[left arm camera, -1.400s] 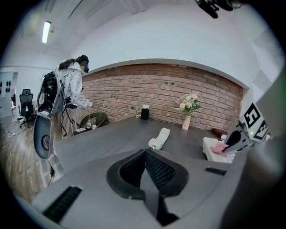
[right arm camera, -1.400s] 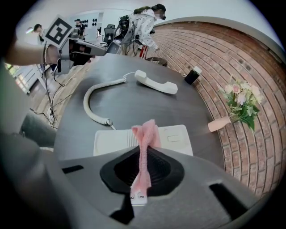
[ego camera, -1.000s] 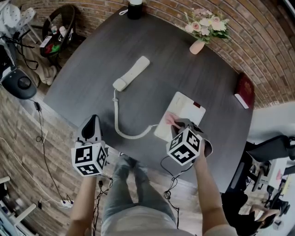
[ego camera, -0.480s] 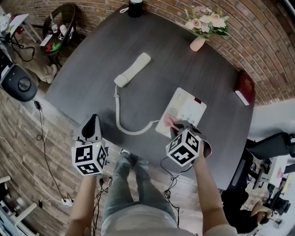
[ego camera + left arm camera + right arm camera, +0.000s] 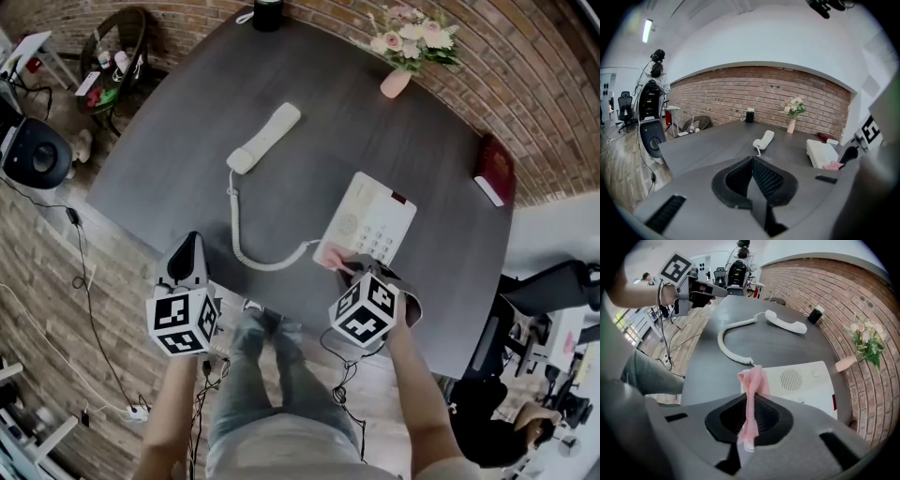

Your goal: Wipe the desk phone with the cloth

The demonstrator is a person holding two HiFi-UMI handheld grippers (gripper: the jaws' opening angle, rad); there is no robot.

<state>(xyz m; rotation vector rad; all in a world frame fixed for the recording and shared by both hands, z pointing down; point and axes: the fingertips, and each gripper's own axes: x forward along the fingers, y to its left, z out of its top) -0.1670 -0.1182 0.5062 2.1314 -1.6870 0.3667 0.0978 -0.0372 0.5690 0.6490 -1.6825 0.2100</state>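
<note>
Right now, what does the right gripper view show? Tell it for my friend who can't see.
The right gripper pinches a pink cloth between its shut fingers, in front of the near edge of a white desk phone. Behind, the handset lies off the phone on the dark table, joined by a curly cord.

cloth (image 5: 330,255): mostly behind right gripper (image 5: 356,270) | black object (image 5: 267,11): cut at top

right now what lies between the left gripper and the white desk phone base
The white coiled cord, lying on the dark table; the head view shows it between left gripper and phone base.
</note>
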